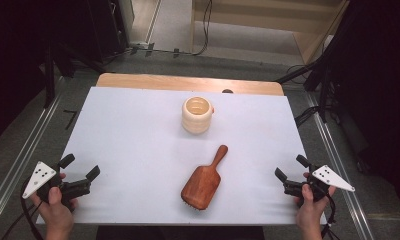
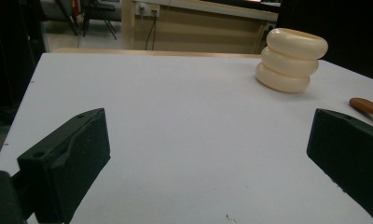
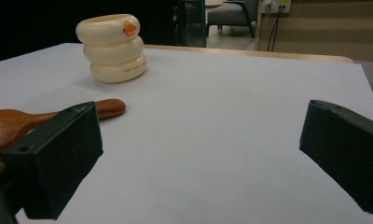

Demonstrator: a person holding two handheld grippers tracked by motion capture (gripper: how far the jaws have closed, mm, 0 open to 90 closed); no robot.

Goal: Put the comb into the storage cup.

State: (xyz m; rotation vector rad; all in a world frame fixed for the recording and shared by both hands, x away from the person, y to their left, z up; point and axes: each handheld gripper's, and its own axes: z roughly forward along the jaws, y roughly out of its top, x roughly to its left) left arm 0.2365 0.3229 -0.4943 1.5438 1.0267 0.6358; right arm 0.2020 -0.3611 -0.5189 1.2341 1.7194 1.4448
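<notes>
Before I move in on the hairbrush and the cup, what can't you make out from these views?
- Hairbrush: bristles face the table; the right gripper view has its head cut off by the edge and a jaw.
- Cup: the print on its lowest ring is too small to read.
- Cup's inside bottom: high view too blurred.

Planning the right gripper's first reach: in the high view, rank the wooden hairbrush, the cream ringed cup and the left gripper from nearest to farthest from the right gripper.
From the right gripper, at the near right edge:
1. Wooden hairbrush, near centre, handle pointing away.
2. Cream ringed cup, standing centre, toward the far side.
3. Left gripper, across the table at the near left edge.
</notes>
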